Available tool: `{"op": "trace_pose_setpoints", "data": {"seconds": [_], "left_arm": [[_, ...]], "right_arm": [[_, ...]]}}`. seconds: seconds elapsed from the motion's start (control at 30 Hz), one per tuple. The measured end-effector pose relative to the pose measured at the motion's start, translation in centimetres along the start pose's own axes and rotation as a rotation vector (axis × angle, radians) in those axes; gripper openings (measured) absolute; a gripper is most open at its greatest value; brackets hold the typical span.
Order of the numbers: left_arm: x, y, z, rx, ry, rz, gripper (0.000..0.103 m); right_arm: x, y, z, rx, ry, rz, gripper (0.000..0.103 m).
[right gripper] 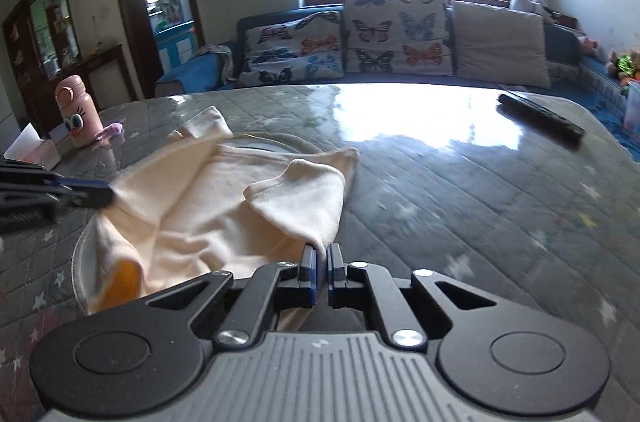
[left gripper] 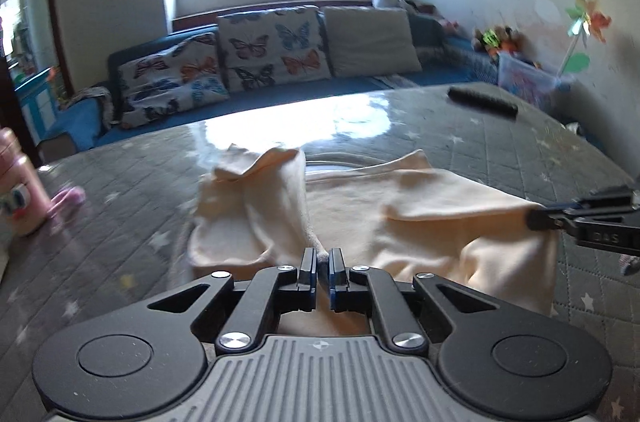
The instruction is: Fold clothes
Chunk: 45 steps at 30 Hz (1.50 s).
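Pinching a cream garment (left gripper: 400,214) between them, the left tongs (left gripper: 322,264) and right tongs (right gripper: 321,258) each clamp a bunched edge of the cloth. It lies rumpled on the grey quilted worktop (right gripper: 460,190), with a pink bottle (right gripper: 76,110) standing well apart.
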<state>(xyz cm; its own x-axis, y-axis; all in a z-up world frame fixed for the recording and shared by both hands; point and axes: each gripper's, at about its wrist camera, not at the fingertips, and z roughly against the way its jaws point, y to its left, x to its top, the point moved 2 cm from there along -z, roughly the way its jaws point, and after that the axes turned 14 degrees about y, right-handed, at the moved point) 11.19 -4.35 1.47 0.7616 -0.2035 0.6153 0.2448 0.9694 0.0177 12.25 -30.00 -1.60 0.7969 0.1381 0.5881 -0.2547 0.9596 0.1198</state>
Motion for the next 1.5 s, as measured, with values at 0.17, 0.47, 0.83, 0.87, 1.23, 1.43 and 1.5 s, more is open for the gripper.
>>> {"op": "trace_pose_setpoints", "data": {"seconds": [0.17,0.47,0.83,0.87,1.23,1.43,1.5], "left_arm": [[-3.6,2.1,2.7,0.01,0.001,0.072,0.006],[-8.6,5.0,3.8,0.025,0.082,0.146,0.006],[-6.8,5.9,4.5,0.065,0.038,0.116,0.044],[-6.2,5.9,4.3,0.072,0.031,0.109,0.045],[1.9,6.8,-2.0,0.08,0.038,0.069,0.046],[4.5,7.4,-6.2,0.055,0.095,0.06,0.044],[5.1,7.8,-7.5,0.044,0.119,0.068,0.044]], "right_arm": [[-2.9,-0.1,2.1,-0.022,0.018,-0.036,0.004],[-6.6,0.7,3.8,-0.085,0.1,-0.028,0.009],[-3.1,2.2,2.4,-0.083,0.058,0.076,0.028],[-2.7,2.4,2.1,-0.08,0.055,0.087,0.03],[-0.3,4.6,-3.5,-0.066,0.091,0.175,0.035],[0.0,4.6,-5.0,-0.077,0.104,0.194,0.035],[0.1,4.6,-5.2,-0.075,0.107,0.196,0.035]]}}
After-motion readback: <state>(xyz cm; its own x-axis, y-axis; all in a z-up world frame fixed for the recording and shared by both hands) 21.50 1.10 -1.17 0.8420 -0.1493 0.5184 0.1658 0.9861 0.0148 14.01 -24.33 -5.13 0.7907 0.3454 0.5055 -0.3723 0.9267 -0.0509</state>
